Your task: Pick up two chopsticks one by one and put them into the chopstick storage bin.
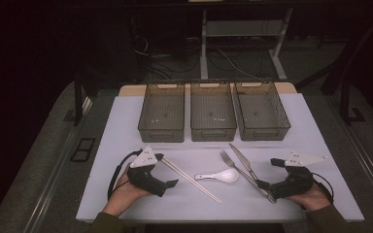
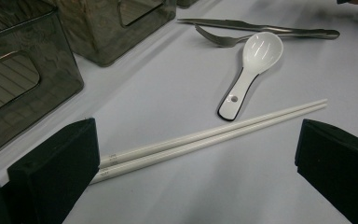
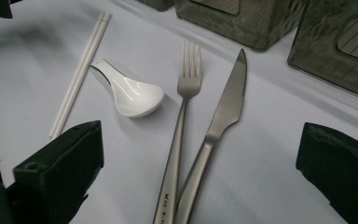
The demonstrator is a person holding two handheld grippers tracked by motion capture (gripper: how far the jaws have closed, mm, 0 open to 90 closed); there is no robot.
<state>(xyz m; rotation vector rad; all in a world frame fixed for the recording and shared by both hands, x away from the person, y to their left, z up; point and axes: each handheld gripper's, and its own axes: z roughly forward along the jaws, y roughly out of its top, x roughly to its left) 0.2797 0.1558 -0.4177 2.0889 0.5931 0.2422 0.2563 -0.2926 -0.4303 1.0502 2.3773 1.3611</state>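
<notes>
chopsticks (image 1: 192, 179): white pair, side by side, long axis diagonal, running from the left hand-held gripper (image 1: 167, 171) toward the near edge
spoon (image 1: 220, 175): white glossy ceramic, bowl right, mid surface (image 1: 126, 121)
fork (image 1: 240, 168), knife (image 1: 243, 160): brushed metal, handles crossing by the right hand-held gripper (image 1: 267, 174), tips toward bins (image 1: 213, 111)
bins: three, smoky translucent plastic, far side
left hand-held gripper: jaws apart
right hand-held gripper: jaws apart
</notes>
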